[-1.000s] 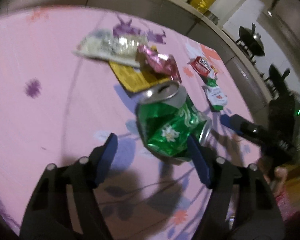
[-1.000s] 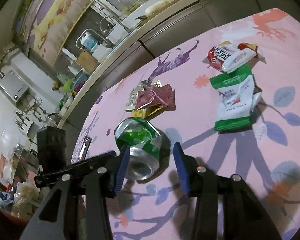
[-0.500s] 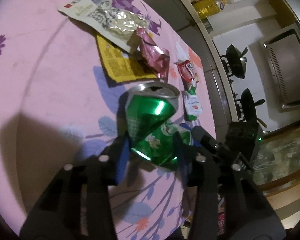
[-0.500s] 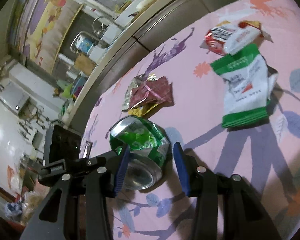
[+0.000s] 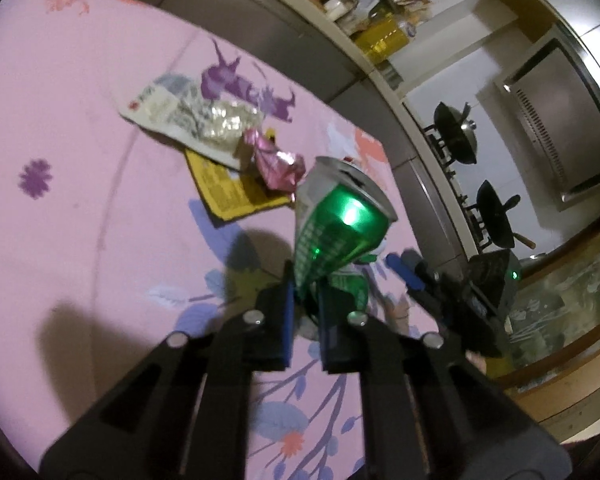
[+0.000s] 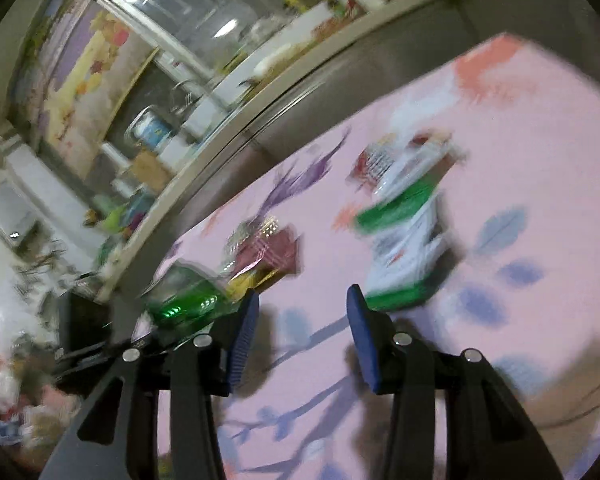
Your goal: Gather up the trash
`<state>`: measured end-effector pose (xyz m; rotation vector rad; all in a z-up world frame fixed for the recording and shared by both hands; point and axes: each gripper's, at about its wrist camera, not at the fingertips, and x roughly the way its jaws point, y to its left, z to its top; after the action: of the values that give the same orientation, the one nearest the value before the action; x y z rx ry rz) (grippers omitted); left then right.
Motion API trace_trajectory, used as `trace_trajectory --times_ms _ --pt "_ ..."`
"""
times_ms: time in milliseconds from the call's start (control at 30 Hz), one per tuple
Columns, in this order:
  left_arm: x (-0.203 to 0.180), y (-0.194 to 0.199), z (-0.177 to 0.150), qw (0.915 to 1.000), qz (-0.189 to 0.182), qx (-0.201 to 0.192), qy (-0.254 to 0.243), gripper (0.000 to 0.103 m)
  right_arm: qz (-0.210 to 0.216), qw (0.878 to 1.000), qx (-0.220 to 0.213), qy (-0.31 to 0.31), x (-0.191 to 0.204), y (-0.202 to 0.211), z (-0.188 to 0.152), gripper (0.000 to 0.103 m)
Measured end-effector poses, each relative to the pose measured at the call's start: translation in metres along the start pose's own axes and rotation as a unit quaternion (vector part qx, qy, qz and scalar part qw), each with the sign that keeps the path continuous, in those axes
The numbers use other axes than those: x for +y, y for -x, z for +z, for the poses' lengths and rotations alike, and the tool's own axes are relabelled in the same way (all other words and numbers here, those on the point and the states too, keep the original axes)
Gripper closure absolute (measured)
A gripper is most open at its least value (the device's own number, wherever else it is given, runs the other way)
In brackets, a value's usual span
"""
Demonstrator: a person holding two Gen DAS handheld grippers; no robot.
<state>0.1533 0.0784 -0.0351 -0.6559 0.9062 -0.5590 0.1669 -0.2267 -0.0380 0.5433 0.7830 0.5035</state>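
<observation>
Tablecloth: pink floral cloth covers the whole surface; its far edge meets a grey counter front, its lower part is cut off behind the gripper bodies in both views
Open room: wide bare pink stretch to the left of the litter in the left wrist view; the right wrist view shows bare cloth between and ahead of its fingers
Left gripper: jaws nearly together, pinching the lower, crushed part of the green can, which stands up off the cloth, silver top tilted away
Hidden part of can: its bottom end sits behind the blue pads, so the contact itself is hard to make out; in the right wrist view the can is a green smear at the left
Right gripper: jaws spread wide with nothing between them; its blue fingertip also shows just right of the can in the left wrist view
Green and white packet: lies flat beyond the right finger, heavily motion-blurred, print unreadable
Red and white packet: just past it, edges smeared
Wrapper pile: white packet, yellow packet partly under it, crumpled pink foil on top, close behind the can
</observation>
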Motion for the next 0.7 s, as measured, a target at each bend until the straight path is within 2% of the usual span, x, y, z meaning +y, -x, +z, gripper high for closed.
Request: trace_trajectory --times_ms 67,167,300,333,433,600,700 --pt "0.002 0.014 0.000 0.9999 -0.006 -0.010 0.000 0.094 -0.046 0.999 -0.018 -0.011 -0.012 0.005 0.019 0.059" --pt "0.004 0.030 -0.003 0.9997 -0.007 -0.021 -0.003 0.094 -0.084 0.995 -0.032 -0.037 -0.036 0.003 0.050 0.057" --pt "0.007 0.046 -0.009 0.9996 -0.001 -0.029 -0.002 0.094 -0.106 0.991 -0.003 -0.085 -0.072 -0.024 0.086 0.052" --pt "0.006 0.048 -0.010 0.9996 0.000 -0.030 -0.002 0.094 -0.104 0.989 0.008 -0.102 -0.078 -0.033 0.089 0.051" --pt "0.004 0.049 -0.010 0.9995 0.004 -0.030 -0.005 0.094 -0.062 0.988 0.037 -0.137 -0.088 -0.058 0.093 0.051" --pt "-0.008 0.044 -0.006 0.9995 0.004 -0.026 -0.016 0.094 -0.031 0.988 0.044 -0.148 -0.081 -0.081 0.102 0.052" --pt "-0.019 0.036 -0.005 0.9993 0.007 -0.020 -0.030 0.094 -0.024 0.987 0.052 -0.151 -0.079 -0.091 0.108 0.062"
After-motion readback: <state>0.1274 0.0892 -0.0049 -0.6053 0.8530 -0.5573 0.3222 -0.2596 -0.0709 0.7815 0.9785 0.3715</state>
